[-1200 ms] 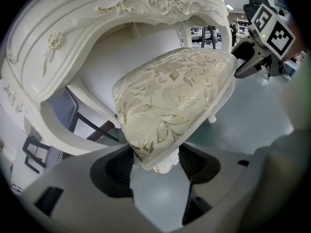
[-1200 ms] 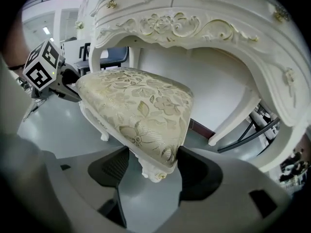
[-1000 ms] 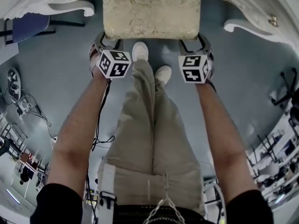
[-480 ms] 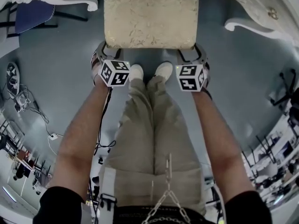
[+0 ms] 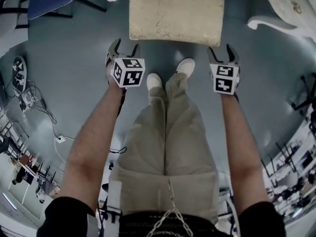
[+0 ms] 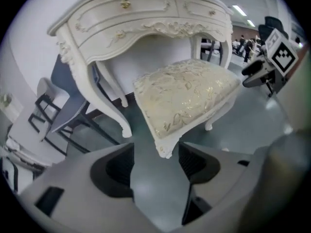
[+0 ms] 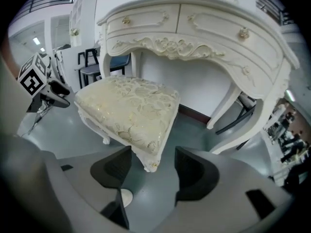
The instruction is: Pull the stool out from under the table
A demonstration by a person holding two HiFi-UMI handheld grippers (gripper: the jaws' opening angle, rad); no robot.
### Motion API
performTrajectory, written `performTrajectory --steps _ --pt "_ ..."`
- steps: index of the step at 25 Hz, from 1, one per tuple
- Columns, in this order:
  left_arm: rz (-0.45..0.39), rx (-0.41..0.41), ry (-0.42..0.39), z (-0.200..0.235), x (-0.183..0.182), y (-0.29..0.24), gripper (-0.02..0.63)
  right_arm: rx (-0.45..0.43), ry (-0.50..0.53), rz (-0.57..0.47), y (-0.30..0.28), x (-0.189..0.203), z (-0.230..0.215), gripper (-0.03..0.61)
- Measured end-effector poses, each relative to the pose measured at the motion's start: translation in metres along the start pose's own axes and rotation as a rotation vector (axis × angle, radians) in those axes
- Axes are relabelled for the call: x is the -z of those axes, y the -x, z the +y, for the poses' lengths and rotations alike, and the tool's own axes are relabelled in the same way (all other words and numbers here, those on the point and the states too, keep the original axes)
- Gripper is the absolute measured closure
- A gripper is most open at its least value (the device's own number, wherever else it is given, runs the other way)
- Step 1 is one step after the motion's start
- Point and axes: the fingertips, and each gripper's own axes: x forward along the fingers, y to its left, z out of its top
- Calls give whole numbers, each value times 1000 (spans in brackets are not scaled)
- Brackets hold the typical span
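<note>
Stool [image 5: 175, 11], both arms [image 5: 98, 137] stretched forward, left claw [image 5: 125, 46] and right claw [image 5: 220, 51] released, seemingly off its near corners

left hand-held gripper [image 5: 125, 46], right hand-held gripper [image 5: 220, 50], gaping

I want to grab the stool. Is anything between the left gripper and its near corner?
Nothing visible does. The left gripper, jaws open, faces the near corner of the stool, with only floor between.
</note>
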Motion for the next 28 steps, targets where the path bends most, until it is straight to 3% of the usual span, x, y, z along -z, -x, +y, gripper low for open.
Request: performTrajectory --steps 1,2,3,5,8,13,20,23,28 --pt "-12 14 48 3 4 16 324 19 -18 -10 16 0 -5 352" --pt "-44 40 79 4 2 35 325 38 -37 -23 32 -1 -9 494" --pt "-95 70 90 2 -7 56 332 55 -59 -42 47 -4 -13 554" --pt "-241 99 50 1 -37 105 419 83 -112 -108 79 -13 -20 574" --pt "-425 76 -28 -3 -85 175 428 99 -188 -239 129 -38 -17 575" --pt "-614 65 24 -21 -135 243 485 75 -215 -406 193 -67 10 575" --pt "-578 98 111 -60 -128 263 517 -10 -204 -501 226 -72 37 575" --pt "-550 38 117 -57 -107 267 515 -38 -209 -510 226 -64 45 575" --pt "-498 -47 119 -77 -64 292 517 -176 -225 -545 267 -45 79 575"
